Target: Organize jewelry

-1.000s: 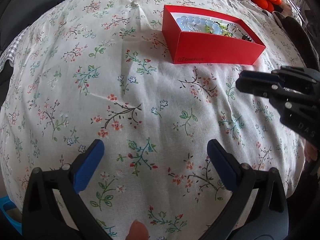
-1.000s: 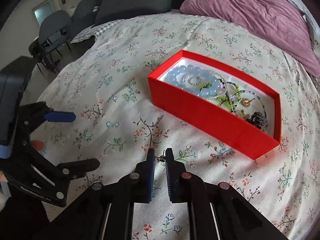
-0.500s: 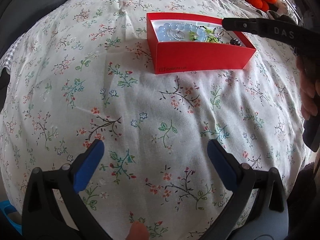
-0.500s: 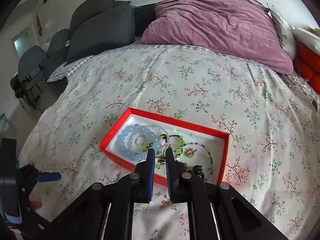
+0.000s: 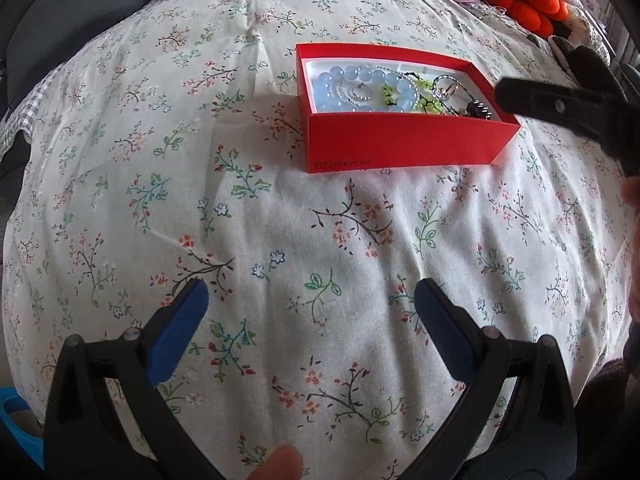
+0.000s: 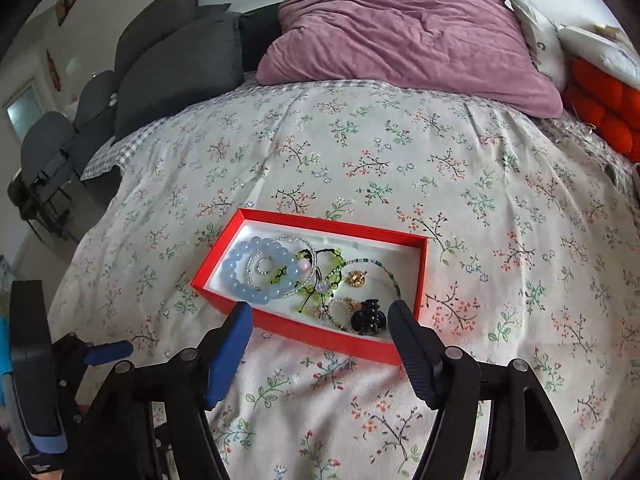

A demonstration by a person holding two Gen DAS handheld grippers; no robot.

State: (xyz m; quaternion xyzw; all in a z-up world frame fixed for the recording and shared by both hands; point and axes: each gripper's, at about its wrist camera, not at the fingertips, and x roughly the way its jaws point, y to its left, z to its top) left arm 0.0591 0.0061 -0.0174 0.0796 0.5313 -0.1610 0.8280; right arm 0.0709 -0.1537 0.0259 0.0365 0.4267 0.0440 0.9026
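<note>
A red box (image 6: pixel 332 225) lies on the flowered bedspread (image 6: pixel 400 160), holding a pale blue bead bracelet (image 6: pixel 244 276), green beads (image 6: pixel 336 276), a gold piece (image 6: pixel 356 278) and a black hair claw (image 6: pixel 370 316). My right gripper (image 6: pixel 320 320) hovers over the box's near wall. Its jaws are opening and nothing is between the pads. My left gripper (image 5: pixel 310 304) stands open above bare bedspread, well short of the red box (image 5: pixel 400 144). One black finger (image 5: pixel 552 106) of the right gripper reaches over the box's right end there.
A purple pillow (image 6: pixel 400 40) and grey cushions (image 6: pixel 172 68) line the head of the bed. An orange cushion (image 6: pixel 608 108) sits at the far right. Chairs (image 6: pixel 44 152) stand beyond the bed's left edge. A fingertip (image 5: pixel 276 464) shows at the bottom.
My right gripper rose from the bedspread to above the box, and its jaws parted. The small piece pinched between them is gone from the pads. The left gripper stayed open.
</note>
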